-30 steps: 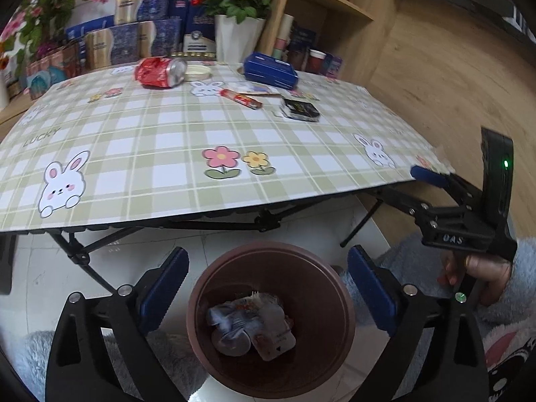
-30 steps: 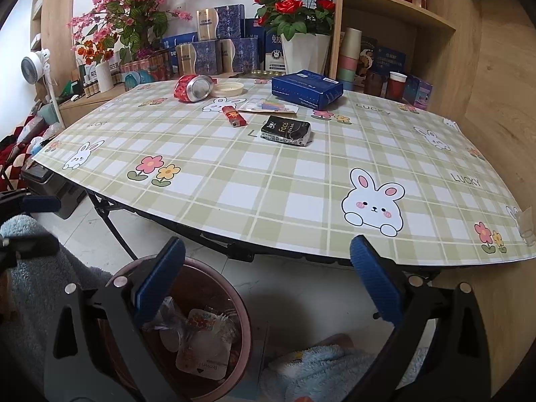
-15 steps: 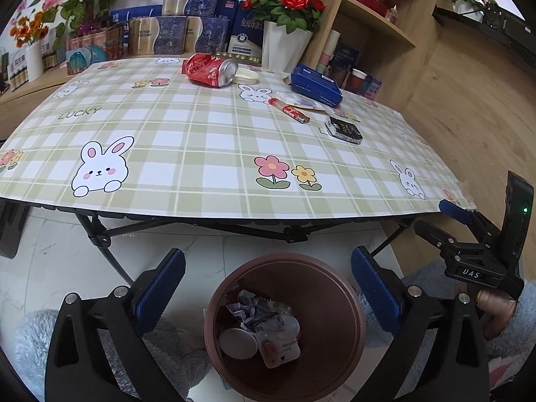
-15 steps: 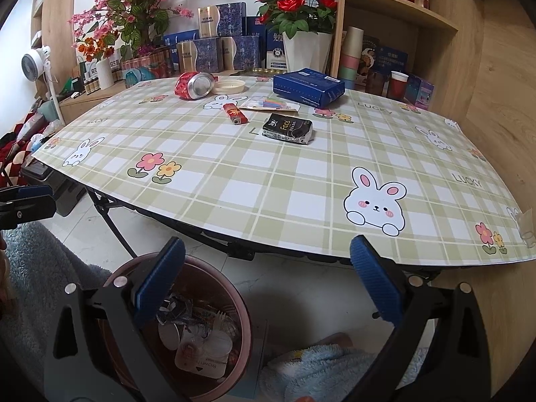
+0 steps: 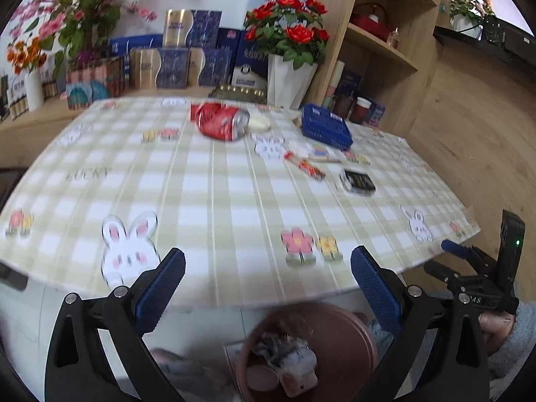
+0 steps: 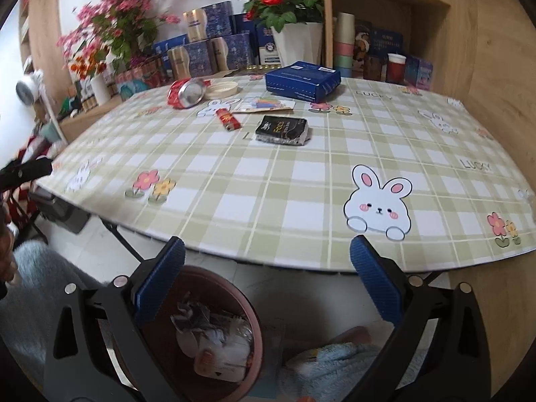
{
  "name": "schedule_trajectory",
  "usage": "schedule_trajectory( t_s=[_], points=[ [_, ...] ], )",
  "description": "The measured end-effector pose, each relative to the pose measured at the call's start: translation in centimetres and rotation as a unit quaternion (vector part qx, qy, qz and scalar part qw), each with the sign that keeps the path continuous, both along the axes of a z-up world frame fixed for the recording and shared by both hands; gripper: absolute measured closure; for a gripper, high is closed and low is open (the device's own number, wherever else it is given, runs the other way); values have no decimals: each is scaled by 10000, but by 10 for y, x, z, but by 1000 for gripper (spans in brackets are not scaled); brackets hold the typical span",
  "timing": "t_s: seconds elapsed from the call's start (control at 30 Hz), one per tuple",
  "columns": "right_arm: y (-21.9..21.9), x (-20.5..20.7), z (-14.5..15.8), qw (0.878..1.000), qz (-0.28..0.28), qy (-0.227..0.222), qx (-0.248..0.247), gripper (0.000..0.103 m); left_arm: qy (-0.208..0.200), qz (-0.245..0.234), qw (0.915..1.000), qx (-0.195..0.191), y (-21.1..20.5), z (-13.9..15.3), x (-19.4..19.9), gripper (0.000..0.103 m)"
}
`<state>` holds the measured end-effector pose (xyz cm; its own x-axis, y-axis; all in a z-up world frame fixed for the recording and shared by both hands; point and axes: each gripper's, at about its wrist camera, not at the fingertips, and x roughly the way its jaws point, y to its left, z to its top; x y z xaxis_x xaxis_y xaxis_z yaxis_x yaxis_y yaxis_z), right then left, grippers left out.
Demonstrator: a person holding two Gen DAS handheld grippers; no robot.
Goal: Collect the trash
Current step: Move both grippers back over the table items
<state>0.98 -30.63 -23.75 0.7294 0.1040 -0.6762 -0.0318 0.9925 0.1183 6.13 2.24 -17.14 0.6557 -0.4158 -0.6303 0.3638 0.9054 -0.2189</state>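
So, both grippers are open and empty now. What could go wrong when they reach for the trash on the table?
The crushed red can lies on its side, so it may roll away when touched. The small red wrapper lies flat, so fingers may slide over it. The blue box may not be trash; grabbing it would be a mistake.

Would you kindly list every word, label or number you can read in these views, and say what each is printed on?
"LUCKY": tablecloth, printed at and.
Black packet: gold lettering, too small to read.
Blue box, red lighter, crushed can: print unreadable.
Shelf boxes: blurred.
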Motion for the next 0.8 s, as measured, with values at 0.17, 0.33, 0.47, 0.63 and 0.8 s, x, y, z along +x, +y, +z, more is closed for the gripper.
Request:
schedule_trajectory(
  t_s=[0.17,0.33,0.47,0.63,0.8],
  points=[
    [-8,28,9,9999,-14,-123,93,6,-306,-317,9986,286,-10,28,61,13],
    [-26,68,9,9969,-69,-233,748,6,-173,-652,9951,716,-35,27,136,27],
    [-34,101,5,9956,-226,-161,899,6,134,-732,9946,724,-51,10,196,50],
    [-39,132,1,9938,-127,20,1104,6,-34,-887,9913,975,-79,-4,246,50],
    [-38,149,-5,9972,-205,221,690,6,-189,-1052,9832,1483,-100,-19,279,52]
  ],
)
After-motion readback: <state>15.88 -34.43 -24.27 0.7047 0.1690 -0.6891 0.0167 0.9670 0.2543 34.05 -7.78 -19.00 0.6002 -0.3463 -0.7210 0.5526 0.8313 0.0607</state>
